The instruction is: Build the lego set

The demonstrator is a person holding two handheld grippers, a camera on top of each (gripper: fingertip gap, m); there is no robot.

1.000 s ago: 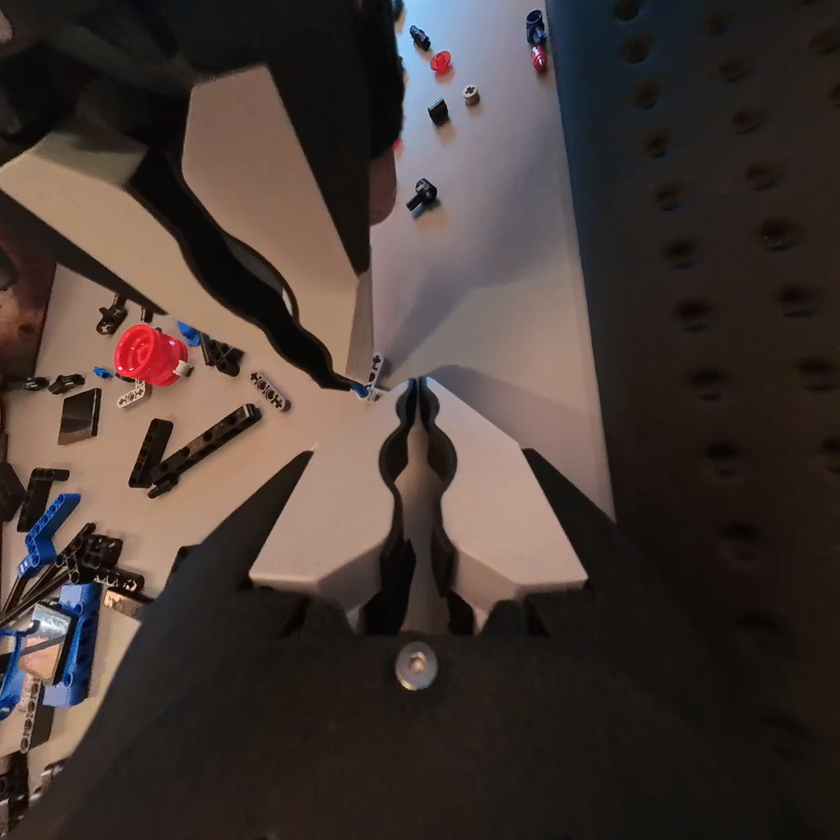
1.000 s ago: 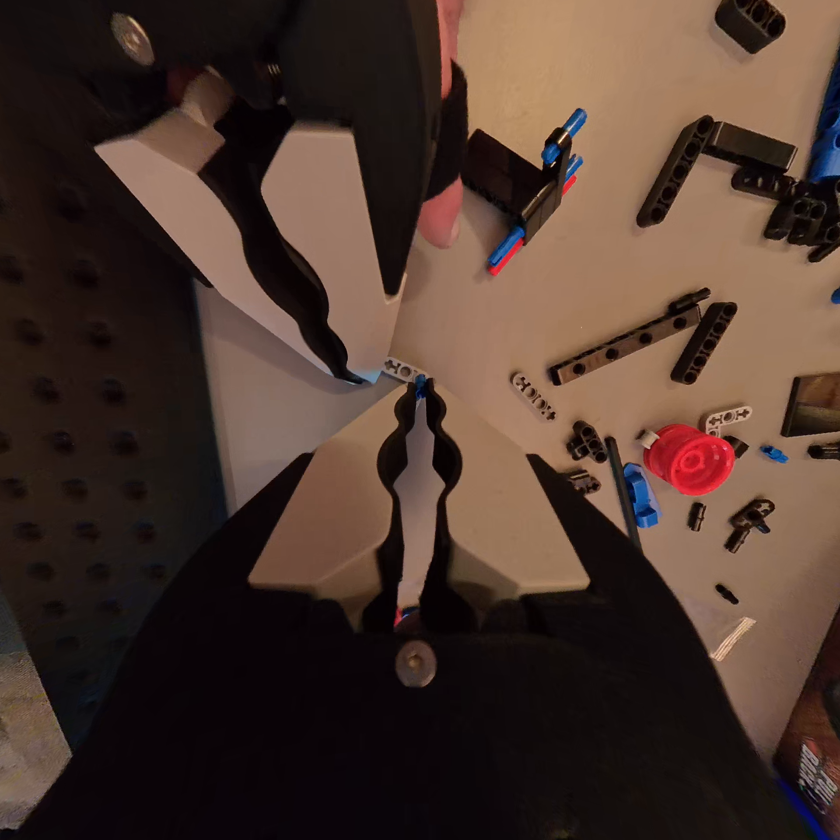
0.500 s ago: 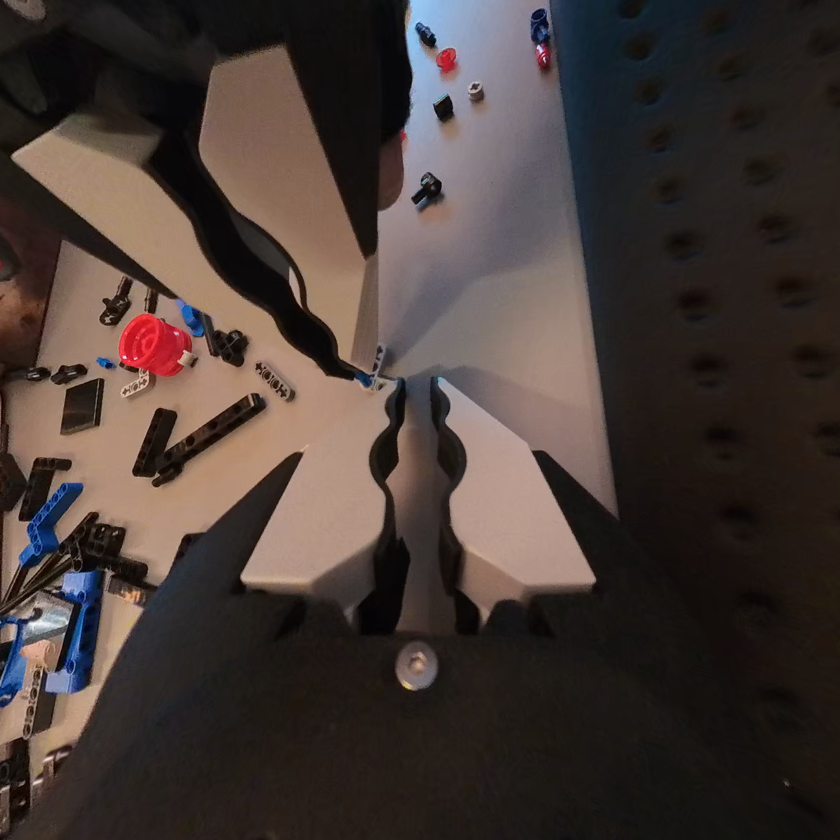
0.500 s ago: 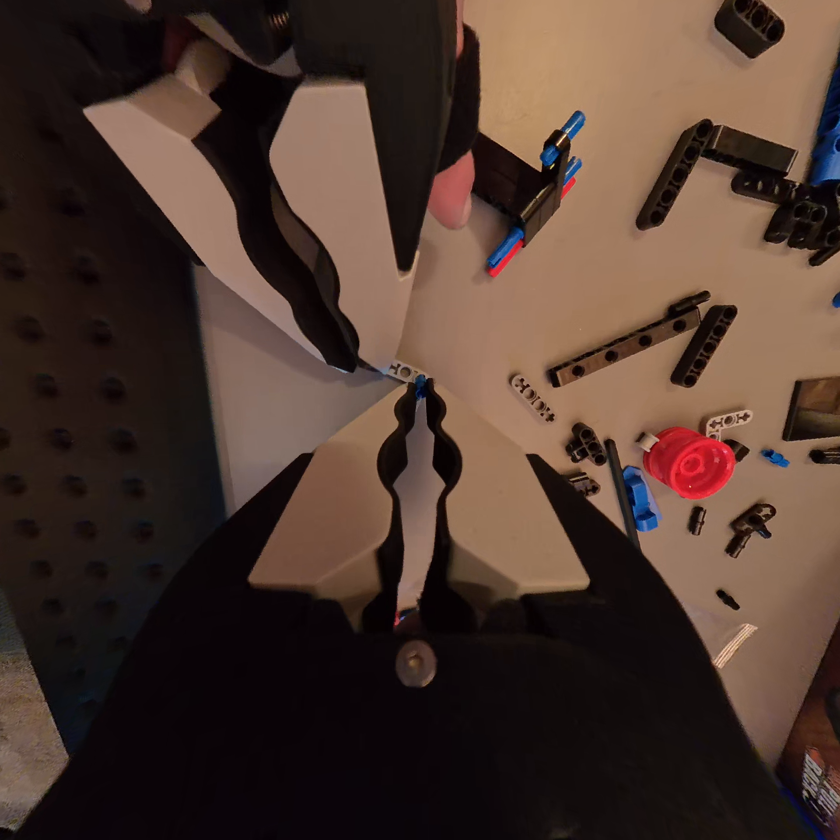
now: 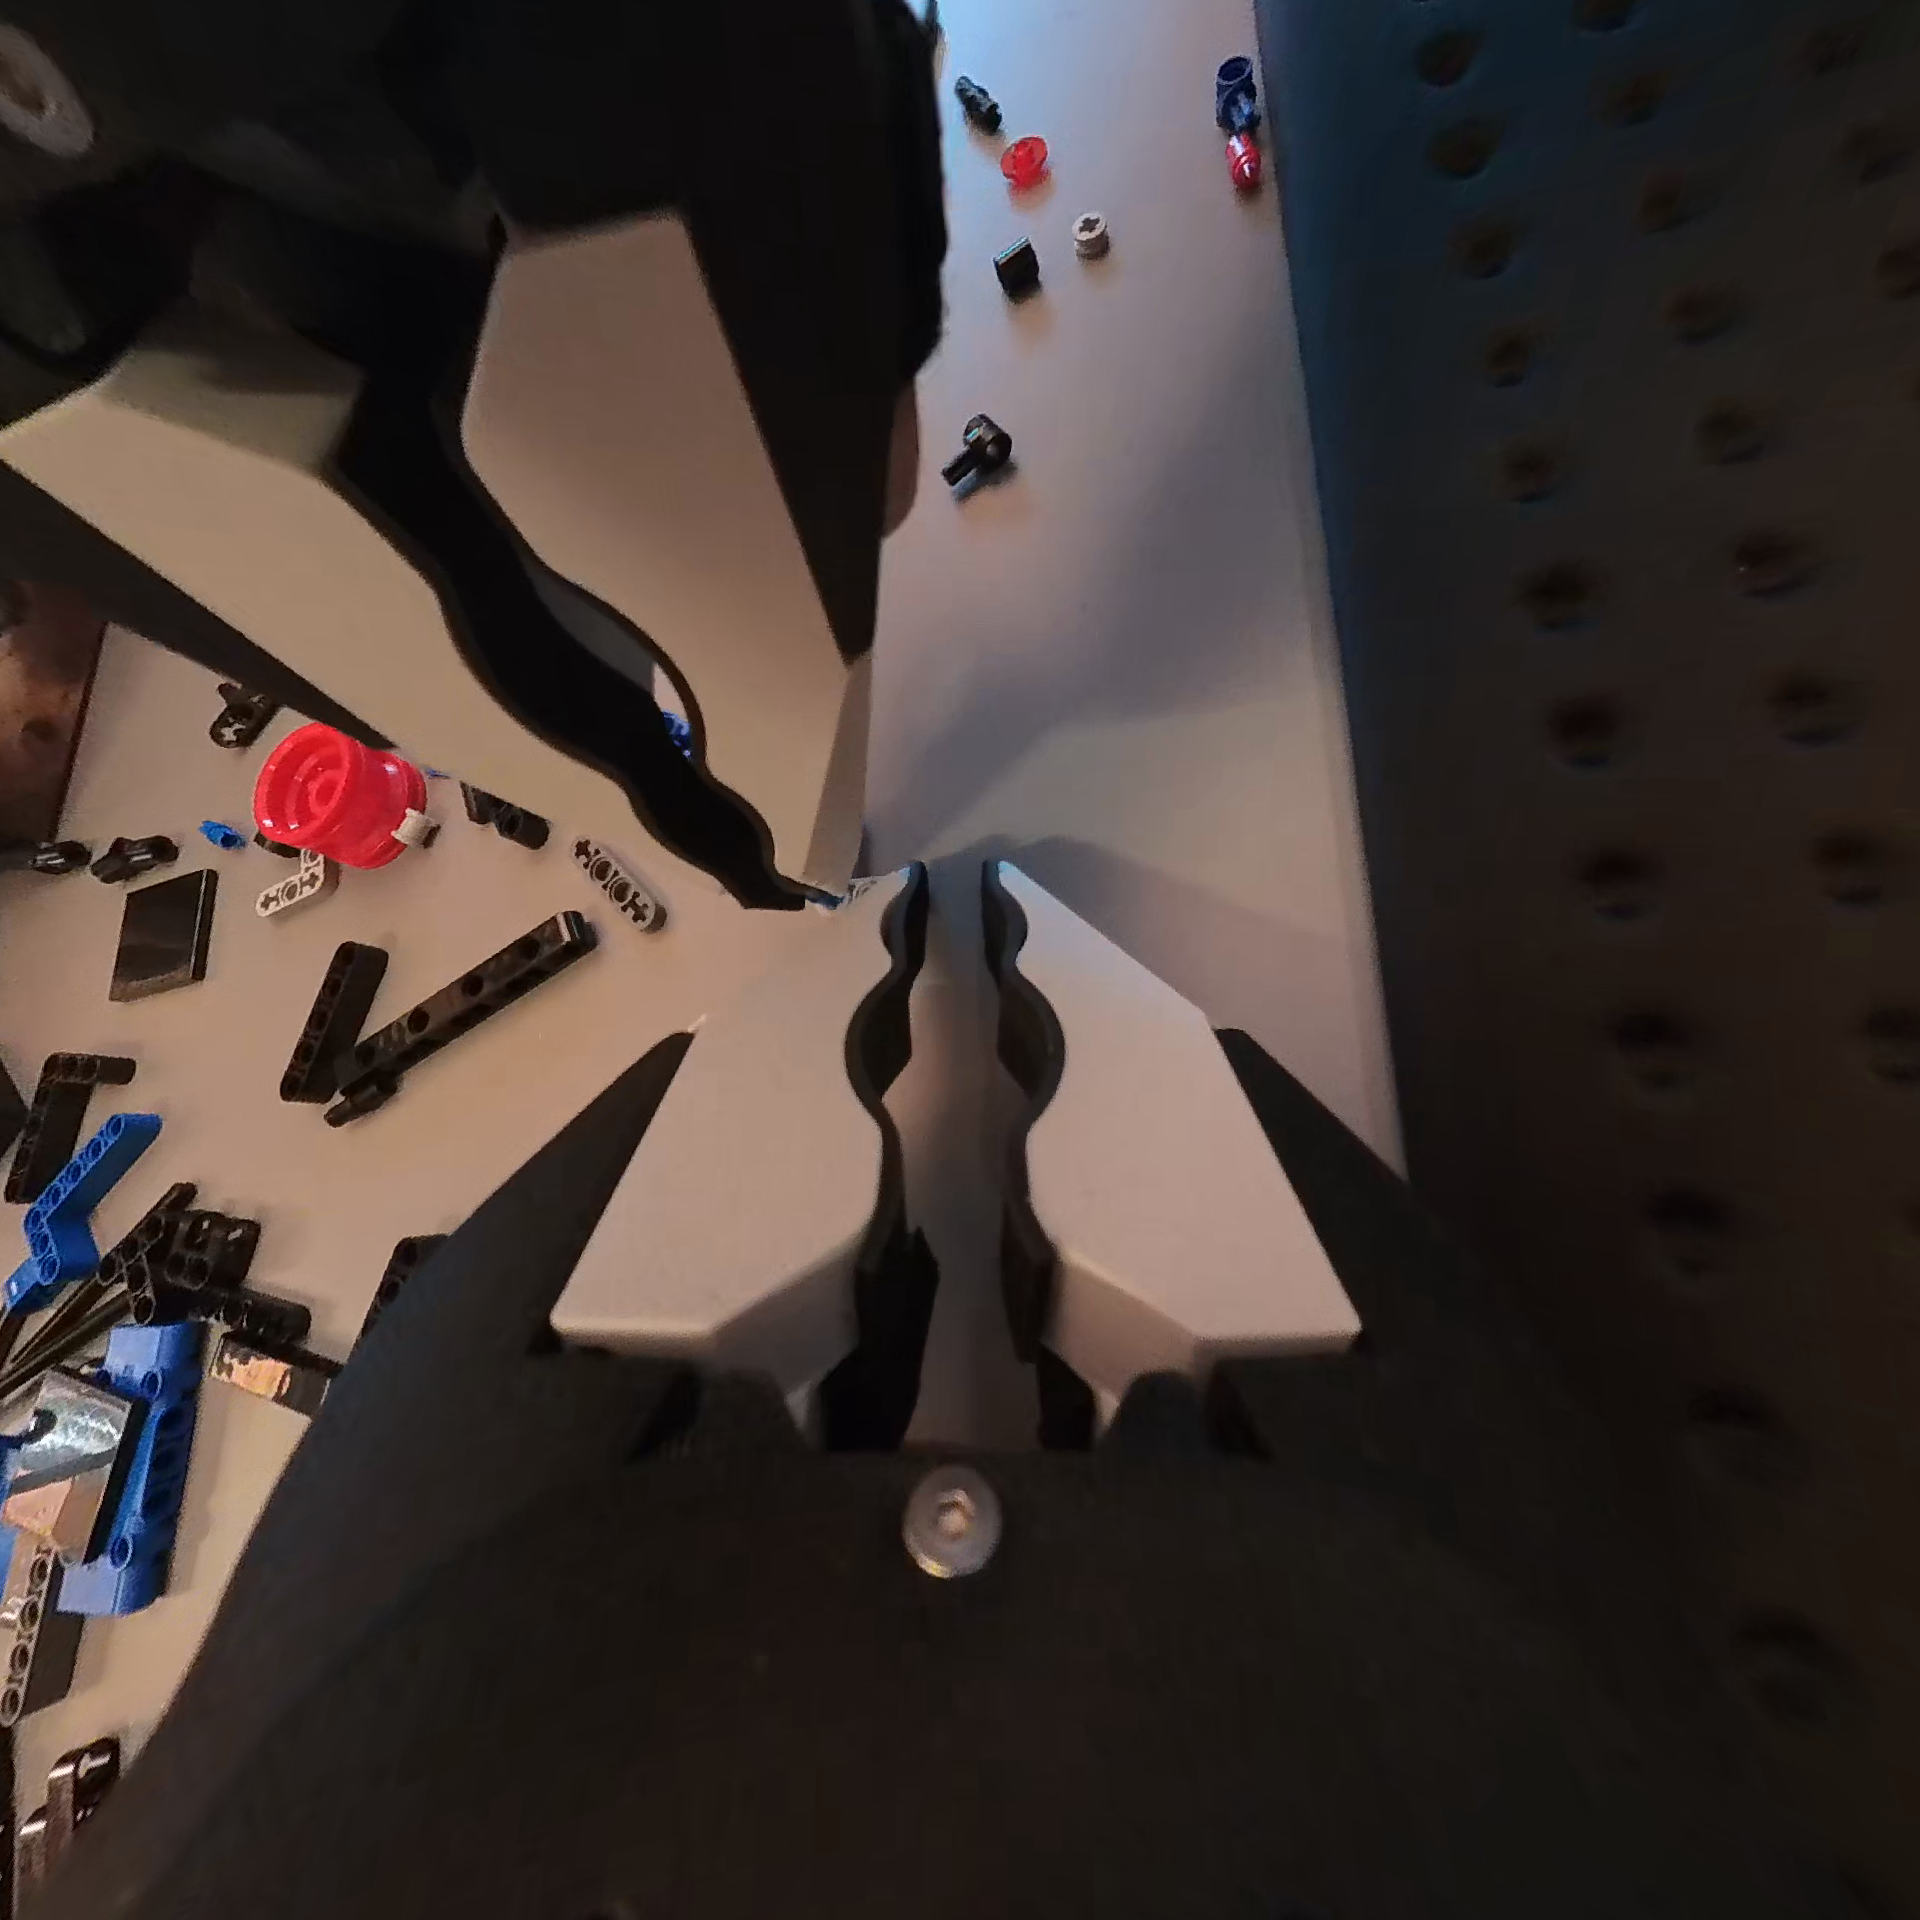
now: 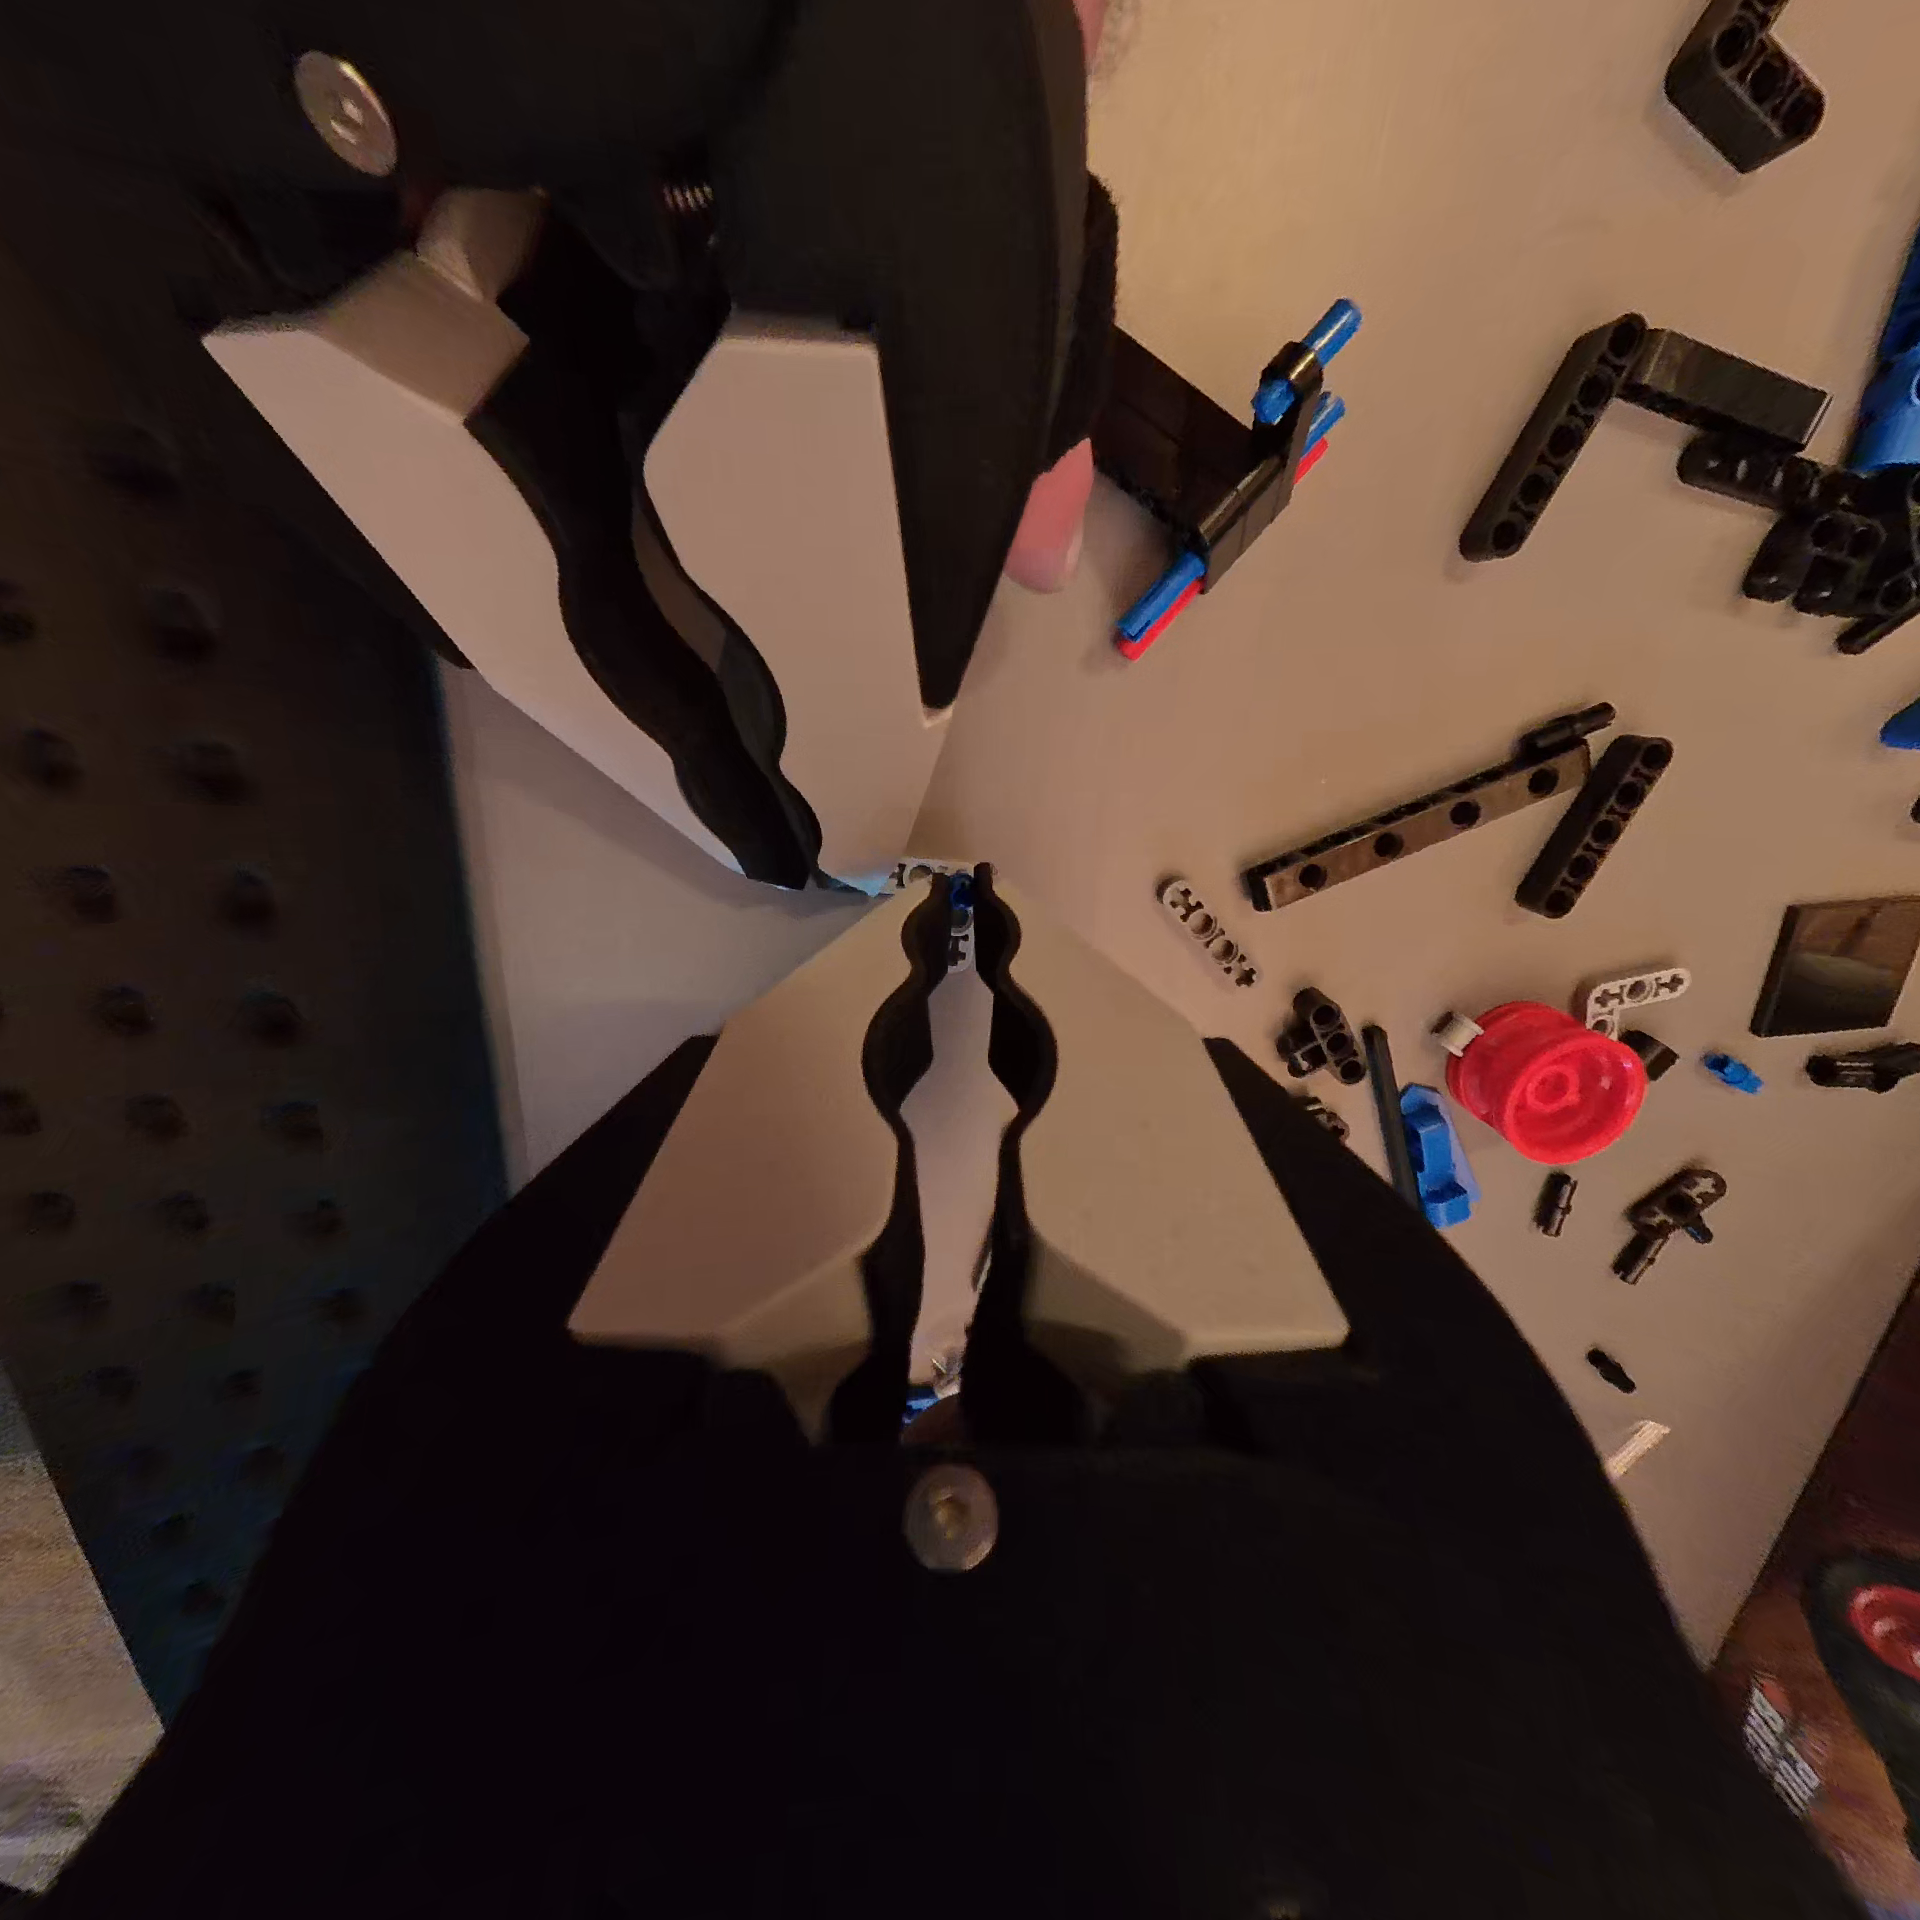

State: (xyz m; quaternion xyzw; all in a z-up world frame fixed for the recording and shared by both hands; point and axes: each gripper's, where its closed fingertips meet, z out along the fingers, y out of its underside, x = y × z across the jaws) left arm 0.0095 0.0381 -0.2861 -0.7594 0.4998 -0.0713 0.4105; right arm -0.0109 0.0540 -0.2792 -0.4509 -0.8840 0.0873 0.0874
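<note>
My right gripper [image 6: 961,883] is shut on a small blue pin [image 6: 958,891] that carries a small grey beam [image 6: 920,871], low over the pale table [image 6: 1351,675]. My left gripper [image 5: 951,873] is slightly open and empty, its fingertips just right of the beam [image 5: 862,886]. In the left wrist view the right gripper [image 5: 774,888] comes in from the upper left with the pin [image 5: 826,896] at its tip. In the right wrist view the left gripper [image 6: 800,873] reaches in from the upper left, its tip beside the beam.
A dark blue perforated panel [image 5: 1610,727] borders the table close to both grippers. Loose parts lie on the table: a red wheel [image 6: 1548,1081], a long black beam [image 6: 1423,821], a black and blue sub-assembly [image 6: 1236,488], a blue assembly [image 5: 135,1455]. My left and right fingertips are right by each other.
My left gripper has opened from nearly shut and let go of the grey beam. The right gripper stays shut on the blue pin, and the beam now sits partly between its fingers.
</note>
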